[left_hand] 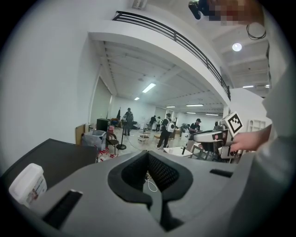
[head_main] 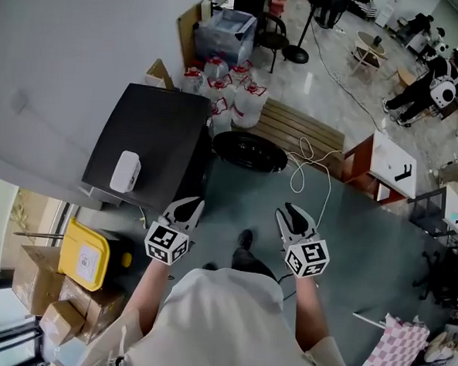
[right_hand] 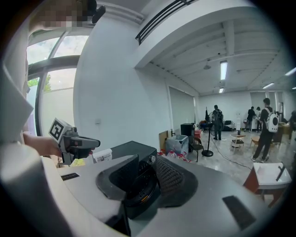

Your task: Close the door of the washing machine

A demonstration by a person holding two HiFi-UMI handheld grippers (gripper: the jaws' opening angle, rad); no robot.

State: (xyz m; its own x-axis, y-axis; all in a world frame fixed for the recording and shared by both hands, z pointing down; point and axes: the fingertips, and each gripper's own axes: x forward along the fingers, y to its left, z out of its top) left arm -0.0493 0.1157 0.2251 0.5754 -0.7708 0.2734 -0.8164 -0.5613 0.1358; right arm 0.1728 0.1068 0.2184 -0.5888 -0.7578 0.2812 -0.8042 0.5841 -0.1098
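Observation:
The black washing machine (head_main: 150,139) stands against the wall at left, with a white bottle (head_main: 125,172) on its top. Its round dark door (head_main: 250,151) is swung out, open, at the machine's far right corner. My left gripper (head_main: 189,208) is open and empty, near the machine's near right corner. My right gripper (head_main: 293,217) is open and empty over the grey floor, short of the door. In the right gripper view the machine's round opening (right_hand: 143,183) shows between the jaws, with the left gripper (right_hand: 76,141) at left. The left gripper view shows the machine's top (left_hand: 60,159) and the right gripper (left_hand: 217,136).
Water jugs (head_main: 235,90) and a slatted wooden pallet (head_main: 302,129) lie beyond the door. A white cable (head_main: 307,171) trails on the floor. A yellow container (head_main: 85,255) and cardboard boxes (head_main: 44,291) sit at left. A red-and-white table (head_main: 388,169) stands right; people work far off.

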